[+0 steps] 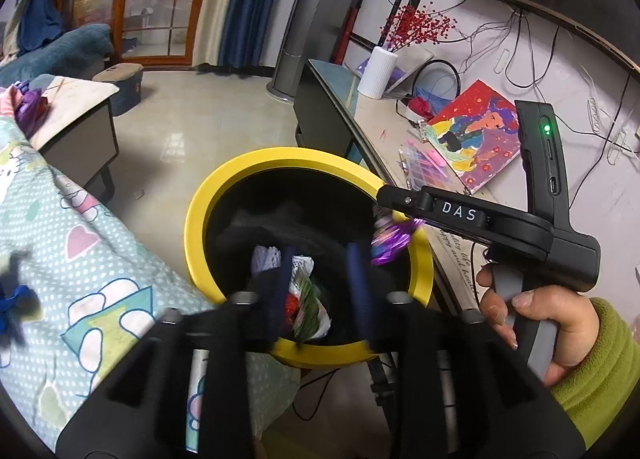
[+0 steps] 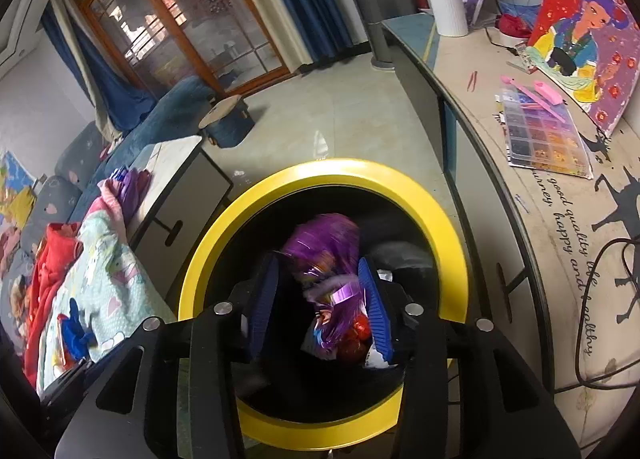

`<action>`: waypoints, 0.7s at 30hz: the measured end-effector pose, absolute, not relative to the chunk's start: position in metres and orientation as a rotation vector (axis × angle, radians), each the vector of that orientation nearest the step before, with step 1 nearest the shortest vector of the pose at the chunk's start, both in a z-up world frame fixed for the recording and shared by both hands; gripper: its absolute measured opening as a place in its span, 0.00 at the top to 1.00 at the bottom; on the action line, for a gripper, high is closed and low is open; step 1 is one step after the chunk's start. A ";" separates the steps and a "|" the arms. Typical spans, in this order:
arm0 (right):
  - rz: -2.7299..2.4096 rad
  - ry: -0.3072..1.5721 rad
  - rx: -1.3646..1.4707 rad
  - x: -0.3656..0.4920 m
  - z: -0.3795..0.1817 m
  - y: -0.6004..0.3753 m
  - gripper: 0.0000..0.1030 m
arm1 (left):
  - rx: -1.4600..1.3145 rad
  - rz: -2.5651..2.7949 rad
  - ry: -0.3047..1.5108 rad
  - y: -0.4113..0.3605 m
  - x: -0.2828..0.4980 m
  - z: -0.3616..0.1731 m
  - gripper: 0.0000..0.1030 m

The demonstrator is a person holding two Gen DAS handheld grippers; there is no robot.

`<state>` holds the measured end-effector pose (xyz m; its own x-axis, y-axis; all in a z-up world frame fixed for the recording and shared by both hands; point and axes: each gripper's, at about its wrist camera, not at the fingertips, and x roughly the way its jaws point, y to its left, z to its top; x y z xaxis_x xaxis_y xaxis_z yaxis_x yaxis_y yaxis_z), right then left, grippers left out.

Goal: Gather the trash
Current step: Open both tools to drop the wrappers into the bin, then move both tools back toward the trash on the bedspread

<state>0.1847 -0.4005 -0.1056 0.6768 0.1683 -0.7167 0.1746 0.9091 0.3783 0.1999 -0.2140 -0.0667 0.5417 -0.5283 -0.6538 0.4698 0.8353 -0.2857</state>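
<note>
A black bin with a yellow rim (image 1: pixel 200 219) (image 2: pixel 440 219) stands on the floor right under both grippers. My left gripper (image 1: pixel 320 251) is open over its mouth, and a white, green and red wrapper (image 1: pixel 310 307) lies loose between its fingers, clear of the right pad. My right gripper (image 2: pixel 320 263) is open too, with a blurred purple foil wrapper (image 2: pixel 324 247) (image 1: pixel 392 235) in the gap over the bin. A hand in a green sleeve (image 1: pixel 600 339) holds that gripper. White paper (image 1: pixel 264 259) lies inside the bin.
A cartoon-print blanket (image 1: pixel 80 259) (image 2: pixel 112 271) lies at the left with a blue scrap (image 2: pixel 78 327) on it. Purple foil (image 2: pixel 136 183) rests by a low side table (image 1: pixel 76 131). A long counter (image 2: pixel 520 219) at the right carries a painting (image 1: pixel 476 135), a bead box (image 2: pixel 544 139), a white vase (image 1: pixel 376 71) and cables.
</note>
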 end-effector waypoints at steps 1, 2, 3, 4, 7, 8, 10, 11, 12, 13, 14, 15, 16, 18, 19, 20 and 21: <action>-0.004 0.833 0.444 0.185 -0.105 -0.401 0.57 | -0.079 -0.593 0.800 -0.214 0.199 -0.066 0.72; -0.006 0.832 0.445 0.184 -0.105 -0.401 0.55 | -0.078 -0.589 0.796 -0.213 0.199 -0.064 0.70; -0.010 0.829 0.446 0.184 -0.105 -0.402 0.54 | -0.080 -0.586 0.794 -0.212 0.198 -0.064 0.63; -0.009 0.827 0.447 0.184 -0.104 -0.402 0.53 | -0.084 -0.582 0.790 -0.210 0.197 -0.063 0.55; -0.010 0.821 0.440 0.183 -0.102 -0.401 0.52 | -0.082 -0.554 0.773 -0.204 0.192 -0.057 0.47; -0.009 0.818 0.438 0.183 -0.101 -0.400 0.50 | -0.082 -0.545 0.771 -0.202 0.192 -0.056 0.43; -0.007 0.810 0.435 0.182 -0.099 -0.398 0.48 | -0.104 -0.524 0.775 -0.195 0.191 -0.054 0.27; -0.007 0.807 0.431 0.181 -0.097 -0.397 0.47 | -0.125 -0.511 0.776 -0.191 0.191 -0.052 0.23; -0.004 0.800 0.424 0.181 -0.095 -0.395 0.46 | -0.131 -0.500 0.774 -0.188 0.189 -0.050 0.18; -0.001 0.794 0.419 0.180 -0.093 -0.393 0.44 | -0.133 -0.489 0.772 -0.185 0.188 -0.049 0.12; -0.002 0.790 0.415 0.180 -0.091 -0.391 0.40 | -0.133 -0.472 0.767 -0.182 0.187 -0.047 0.11; -0.003 0.781 0.409 0.178 -0.088 -0.389 0.39 | -0.133 -0.458 0.761 -0.179 0.187 -0.045 0.11; -0.002 0.775 0.405 0.177 -0.086 -0.387 0.38 | -0.133 -0.446 0.755 -0.176 0.185 -0.042 0.11; 0.003 0.763 0.394 0.176 -0.081 -0.383 0.36 | -0.131 -0.416 0.741 -0.169 0.183 -0.036 0.11; 0.007 0.757 0.390 0.175 -0.079 -0.380 0.35 | -0.132 -0.400 0.730 -0.165 0.181 -0.033 0.11; 0.008 0.751 0.389 0.173 -0.077 -0.378 0.34 | -0.132 -0.391 0.724 -0.162 0.179 -0.031 0.11; 0.014 0.737 0.385 0.171 -0.073 -0.375 0.33 | -0.131 -0.377 0.714 -0.158 0.178 -0.028 0.11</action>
